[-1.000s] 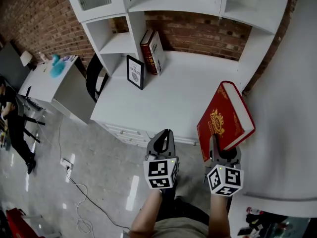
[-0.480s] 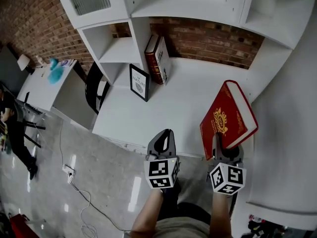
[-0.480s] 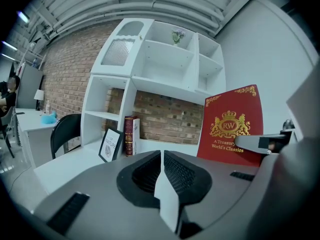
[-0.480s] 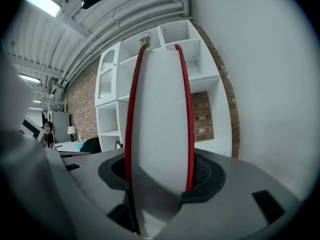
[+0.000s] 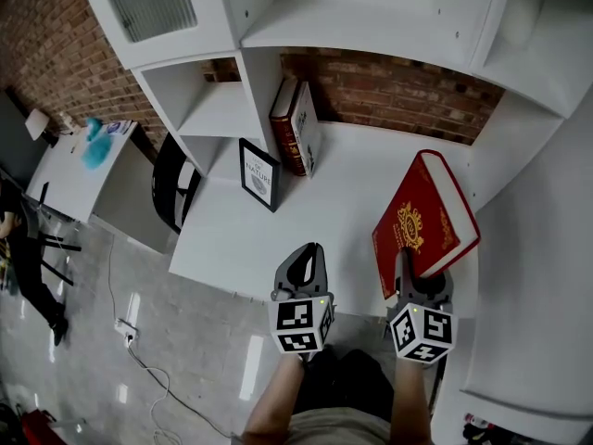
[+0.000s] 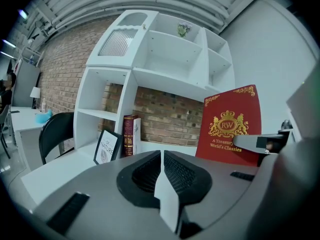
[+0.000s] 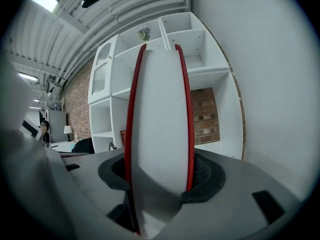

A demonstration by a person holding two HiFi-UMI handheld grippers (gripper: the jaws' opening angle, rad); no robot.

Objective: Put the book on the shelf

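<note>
My right gripper (image 5: pixel 419 281) is shut on a thick red book (image 5: pixel 422 222) with a gold crest, held upright above the white desk (image 5: pixel 352 184). In the right gripper view the book's white page edge (image 7: pixel 160 129) fills the space between the jaws. The same red book (image 6: pixel 230 126) shows at the right in the left gripper view. My left gripper (image 5: pixel 301 269) hangs beside it to the left, shut and empty, its pads (image 6: pixel 161 171) together. The white shelf unit (image 5: pixel 213 105) stands behind the desk, with two books (image 5: pixel 295 126) leaning upright against its side panel.
A black framed print (image 5: pixel 258 174) leans on the desk by the shelf. A black chair (image 5: pixel 171 182) stands at the desk's left end. Further left is a white side table (image 5: pixel 69 160) with a teal object. A person (image 5: pixel 18 239) stands at the far left. A brick wall (image 5: pixel 398 91) backs the desk.
The view has shifted closer to the desk and shelf. Both grippers and the red book keep the same places relative to each other.
</note>
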